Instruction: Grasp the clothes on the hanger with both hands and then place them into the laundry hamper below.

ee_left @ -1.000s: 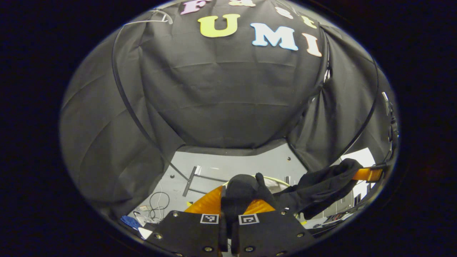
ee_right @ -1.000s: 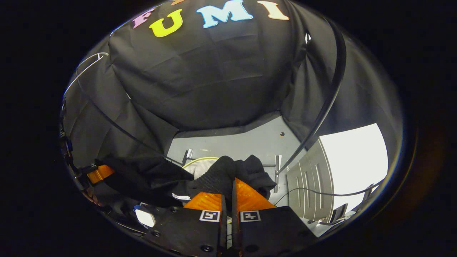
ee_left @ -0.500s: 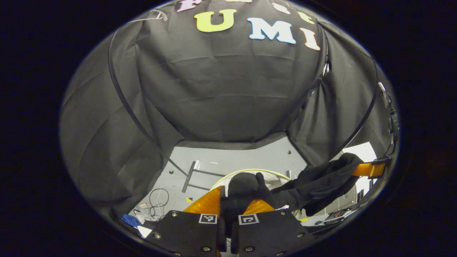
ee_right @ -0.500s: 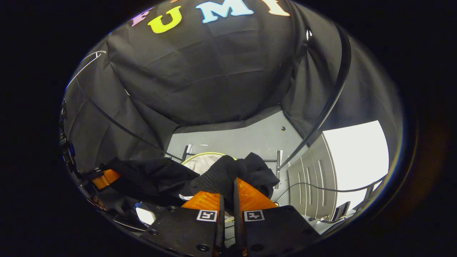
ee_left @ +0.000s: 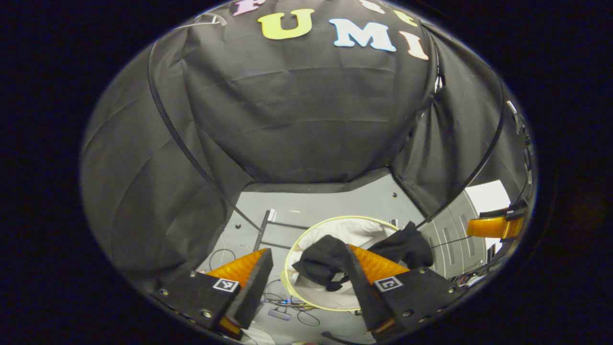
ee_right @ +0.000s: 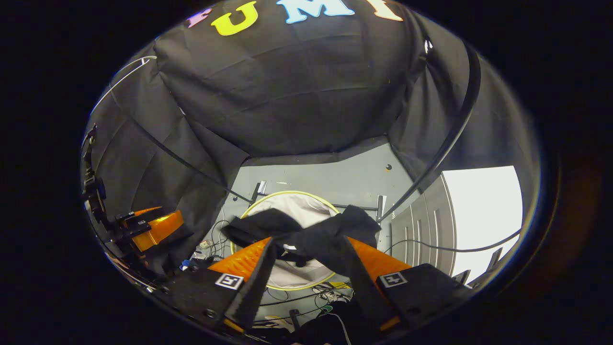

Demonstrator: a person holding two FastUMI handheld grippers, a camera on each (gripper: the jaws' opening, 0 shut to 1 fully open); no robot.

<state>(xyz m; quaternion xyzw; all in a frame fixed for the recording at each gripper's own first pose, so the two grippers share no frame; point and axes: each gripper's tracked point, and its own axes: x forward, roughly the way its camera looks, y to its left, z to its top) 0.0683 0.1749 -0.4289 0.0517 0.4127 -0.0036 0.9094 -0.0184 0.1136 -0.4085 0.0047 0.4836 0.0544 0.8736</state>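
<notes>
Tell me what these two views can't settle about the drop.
- Left gripper view: hamper floor hidden by the black cloth garment in the round white laundry hamper.
- Right gripper view: garment drapes across the open right tool; whether it has fallen free is unclear.

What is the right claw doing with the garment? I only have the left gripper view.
Observer: The right claw is open, its jaws spread wide and not clamping the black garment.
Operator: Is the cloth clear of it?
Observer: Can't tell. In the right gripper view the cloth crosses in front of both fingers, above the laundry hamper opening.
</notes>
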